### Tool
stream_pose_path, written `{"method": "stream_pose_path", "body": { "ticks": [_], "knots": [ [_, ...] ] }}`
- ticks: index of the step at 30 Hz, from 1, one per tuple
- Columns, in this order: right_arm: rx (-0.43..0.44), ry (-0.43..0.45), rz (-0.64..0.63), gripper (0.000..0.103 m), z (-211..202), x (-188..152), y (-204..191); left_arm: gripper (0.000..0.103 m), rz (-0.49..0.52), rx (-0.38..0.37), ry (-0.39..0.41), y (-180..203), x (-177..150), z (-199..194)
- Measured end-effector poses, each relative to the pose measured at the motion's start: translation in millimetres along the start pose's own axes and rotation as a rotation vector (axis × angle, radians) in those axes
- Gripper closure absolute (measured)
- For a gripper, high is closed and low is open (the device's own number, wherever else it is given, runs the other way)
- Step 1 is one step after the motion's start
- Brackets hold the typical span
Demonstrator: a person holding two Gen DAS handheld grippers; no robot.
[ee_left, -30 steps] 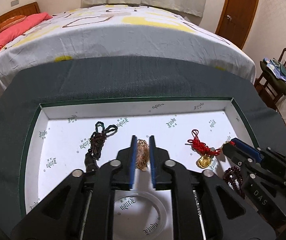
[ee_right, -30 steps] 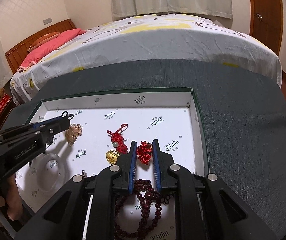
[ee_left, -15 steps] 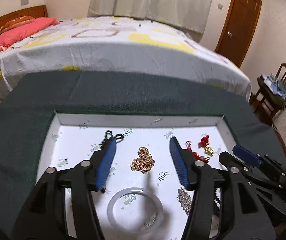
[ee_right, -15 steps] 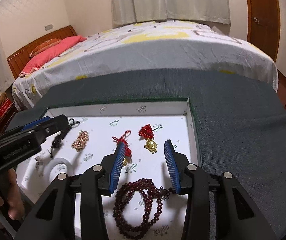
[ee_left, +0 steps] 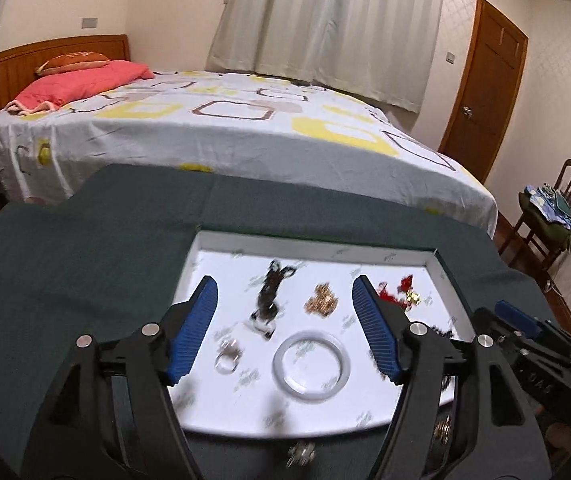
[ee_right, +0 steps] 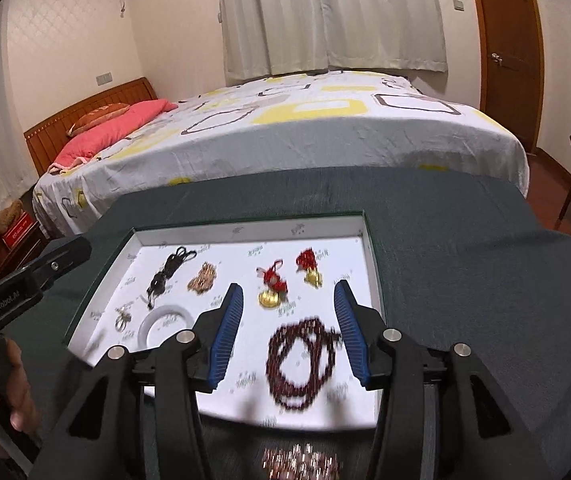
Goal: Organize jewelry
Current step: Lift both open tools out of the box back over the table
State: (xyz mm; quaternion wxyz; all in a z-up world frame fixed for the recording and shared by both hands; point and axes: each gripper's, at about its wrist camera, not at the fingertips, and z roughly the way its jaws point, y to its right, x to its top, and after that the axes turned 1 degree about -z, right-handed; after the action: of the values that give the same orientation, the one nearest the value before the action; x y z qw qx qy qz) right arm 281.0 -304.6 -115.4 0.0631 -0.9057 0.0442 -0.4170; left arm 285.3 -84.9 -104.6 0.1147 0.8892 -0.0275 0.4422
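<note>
Released: gold chain | both ribbed-pad grippers opening, empty, raised

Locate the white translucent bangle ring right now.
The white translucent bangle ring lies in the white box tray, near its front-left, below the gold chain clump.

Bedroom: bed, curtains, wooden door

1. Tray: white lining with small dark printed logos, dark green rim.
2. Table cloth: dark grey-green.
3. Bead strand: dark red.
4. Bangle: translucent white.
5. Bedspread: white with yellow and brown squares.
</note>
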Motion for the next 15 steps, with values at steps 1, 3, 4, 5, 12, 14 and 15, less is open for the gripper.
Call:
{"method": "stream_pose_path", "body": {
  "ticks": [1,3,4,5,12,14,15],
  "knots": [
    [-0.001,-0.002,0.003,0.056,-5,-5,0,0.035,-0.002,0.005,-0.003,-2,-4,-4],
    [-0.005,-0.006,0.007,0.056,-11,-14,0,0.035,-0.011,0.010,-0.007,-6,-13,-11],
    [-0.009,-0.010,0.007,0.056,-14,-19,0,0.035,-0.012,0.009,-0.011,-7,-18,-13],
    [-0.013,-0.015,0.006,0.056,-16,-24,0,0.035,-0.011,0.016,-0.014,-7,-24,-17],
    [-0.053,-0.038,0.016,0.056,-31,-64,8,0.035,-0.014,0.036,-0.027,-7,-61,-32],
    [-0.057,-0.052,0.024,0.056,-34,-74,13,0.035,-0.014,0.037,-0.044,-7,-71,-32],
    [-0.061,-0.058,0.026,0.056,-35,-79,15,0.035,-0.011,0.038,-0.054,-6,-76,-32]
  ]
}}
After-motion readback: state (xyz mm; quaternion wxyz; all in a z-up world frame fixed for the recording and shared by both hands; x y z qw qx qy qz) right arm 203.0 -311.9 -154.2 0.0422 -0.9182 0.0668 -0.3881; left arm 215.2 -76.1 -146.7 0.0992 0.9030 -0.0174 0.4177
